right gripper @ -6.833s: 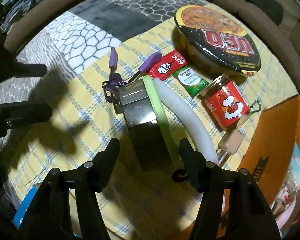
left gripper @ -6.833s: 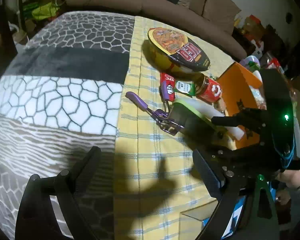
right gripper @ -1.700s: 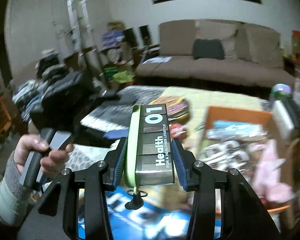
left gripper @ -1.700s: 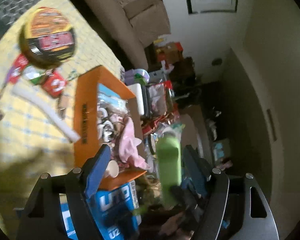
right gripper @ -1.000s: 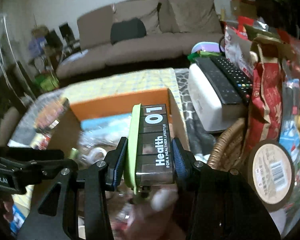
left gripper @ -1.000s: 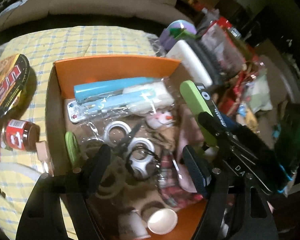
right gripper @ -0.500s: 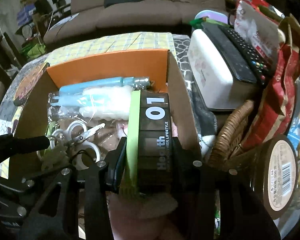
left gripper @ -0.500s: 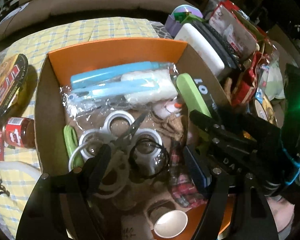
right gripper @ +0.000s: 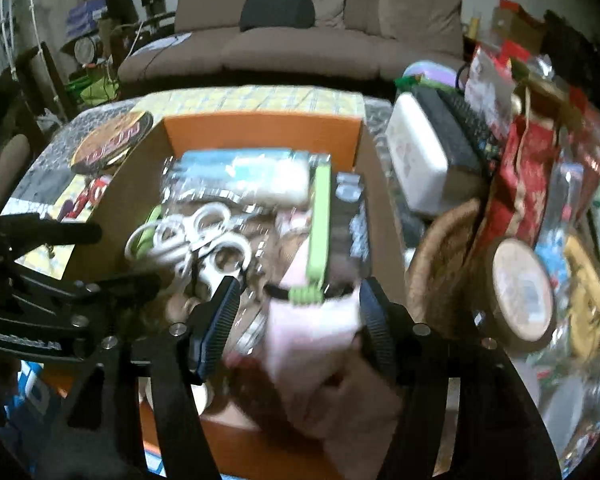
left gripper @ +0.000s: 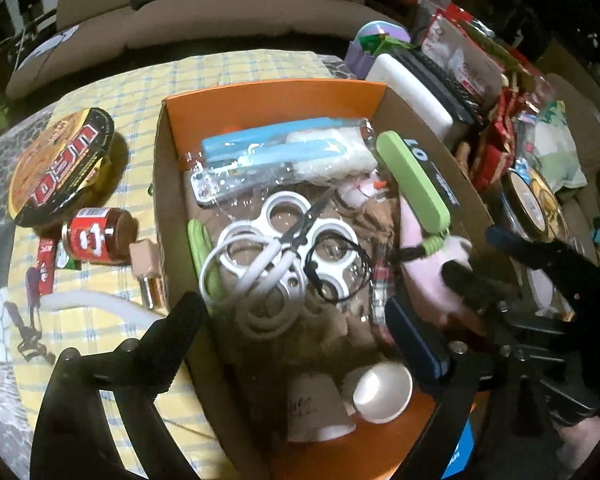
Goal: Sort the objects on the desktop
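orange cardboard box (left gripper: 268,96) with scissors (left gripper: 284,240), green pill case (left gripper: 414,182), paper cup (left gripper: 380,394)

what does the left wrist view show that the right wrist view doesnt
Only the left wrist view shows two paper cups at the box's near end, plus a white tube and a purple eyelash curler on the yellow cloth. Only the right wrist view shows a wicker basket. Both show the orange box, white scissors, and the green-edged pill case lying in the box, clear of the opening right gripper.
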`<state>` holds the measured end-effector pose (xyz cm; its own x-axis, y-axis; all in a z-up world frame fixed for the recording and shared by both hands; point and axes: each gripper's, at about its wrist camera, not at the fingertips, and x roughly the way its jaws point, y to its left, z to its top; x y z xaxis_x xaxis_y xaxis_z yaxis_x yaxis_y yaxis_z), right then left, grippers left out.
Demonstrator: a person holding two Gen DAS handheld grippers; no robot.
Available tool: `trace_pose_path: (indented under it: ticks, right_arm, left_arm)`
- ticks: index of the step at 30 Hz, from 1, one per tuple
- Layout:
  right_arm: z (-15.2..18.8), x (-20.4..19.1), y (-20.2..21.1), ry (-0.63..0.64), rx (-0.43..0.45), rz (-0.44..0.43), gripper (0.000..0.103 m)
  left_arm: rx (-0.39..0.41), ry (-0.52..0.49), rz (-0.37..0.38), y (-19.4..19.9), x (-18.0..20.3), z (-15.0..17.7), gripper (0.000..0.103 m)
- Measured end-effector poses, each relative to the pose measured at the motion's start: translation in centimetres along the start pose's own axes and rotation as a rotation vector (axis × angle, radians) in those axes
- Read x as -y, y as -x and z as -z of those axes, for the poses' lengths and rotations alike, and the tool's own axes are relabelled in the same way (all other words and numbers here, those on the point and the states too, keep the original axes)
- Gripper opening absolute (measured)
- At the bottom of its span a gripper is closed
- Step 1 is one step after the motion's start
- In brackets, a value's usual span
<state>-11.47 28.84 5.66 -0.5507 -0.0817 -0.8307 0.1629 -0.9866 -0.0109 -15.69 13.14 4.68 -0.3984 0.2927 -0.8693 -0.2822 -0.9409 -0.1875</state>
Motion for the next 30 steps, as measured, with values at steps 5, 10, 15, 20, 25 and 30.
trace_pose_path:
  ticks: [5, 10, 15, 20, 25, 30]
  right_arm:
    - [1.2, 0.1, 0.3, -0.032, -0.007, -0.004, 0.060]
    - [1.8, -0.5, 1.8, -0.038, 0.020, -0.005, 0.066]
    - [2.6, -1.7, 3.6, -0.026, 0.043, 0.005, 0.081]
    - [3.5, -2.5, 5.2, -0.052, 0.062, -0.034, 0.094]
    - [4.2, -3.9, 6.7, -0.048, 0.076, -0.053, 0.096]
    - [5.0, -5.4, 7.5, -0.042, 0.082, -0.079, 0.098]
  left_arm:
    - [0.018, 0.008, -0.002, 1.8, 0.8, 1.0, 0.100]
    - [0.011, 0.003, -0.045, 3.0, 1.0, 2.4, 0.103]
    - [0.029, 0.040, -0.041, 5.0, 0.1, 4.4, 0.103]
    - [0.042, 0.059, -0.065, 6.7, -0.9, 6.1, 0.103]
    - [0.047, 0.069, -0.084, 8.2, -1.9, 7.9, 0.103]
    - [0.072, 0.050, -0.131, 9.6, -2.6, 9.5, 0.103]
